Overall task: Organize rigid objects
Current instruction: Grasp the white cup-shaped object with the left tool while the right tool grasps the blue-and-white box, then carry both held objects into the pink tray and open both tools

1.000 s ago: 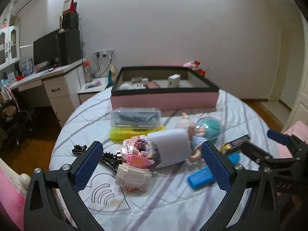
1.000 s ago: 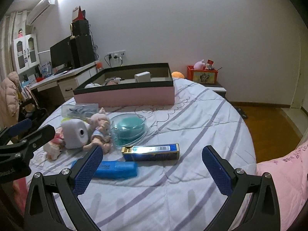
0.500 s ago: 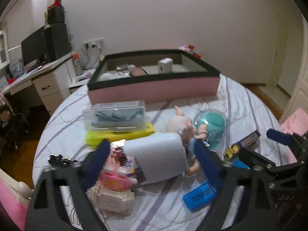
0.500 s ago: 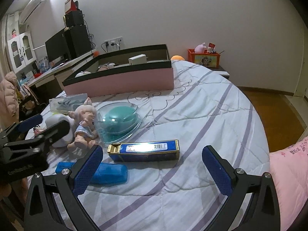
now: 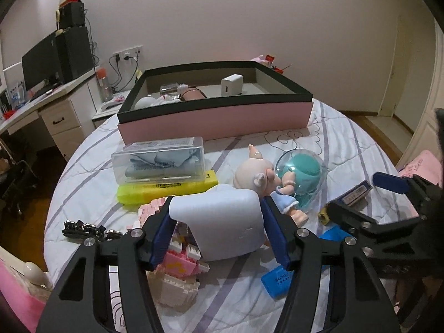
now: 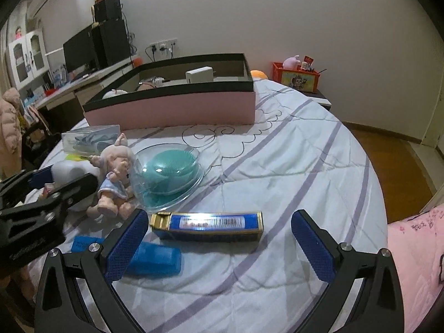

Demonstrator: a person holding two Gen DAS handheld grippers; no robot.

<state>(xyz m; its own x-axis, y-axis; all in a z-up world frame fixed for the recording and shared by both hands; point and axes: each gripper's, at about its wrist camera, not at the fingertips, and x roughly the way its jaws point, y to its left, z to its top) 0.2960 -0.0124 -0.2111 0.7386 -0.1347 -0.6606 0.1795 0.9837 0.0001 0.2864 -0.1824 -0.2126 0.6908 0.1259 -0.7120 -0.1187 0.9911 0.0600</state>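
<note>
My left gripper [image 5: 219,230] is shut on a white rounded device [image 5: 222,222], which lies over a pink and cream block model [image 5: 177,266]. Beside it are a pig doll [image 5: 255,177], a clear dome with a teal brush [image 5: 302,177] and a clear case on a yellow box [image 5: 163,163]. My right gripper [image 6: 219,241] is open around a blue and gold box [image 6: 208,223], low over the bed. A blue case [image 6: 149,258] lies by its left finger. The pink storage box [image 6: 172,108] stands behind, with a white charger [image 6: 199,75] inside.
A black chain-like object [image 5: 88,229] lies at the bed's left edge. A desk with monitor [image 5: 41,63] stands to the left. A red organizer [image 6: 297,77] sits on a nightstand at the right. A pink cover [image 6: 416,252] lies at the near right.
My left gripper moved forward and closed on the white device. My right gripper moved forward and down so its fingers bracket the blue and gold box.
</note>
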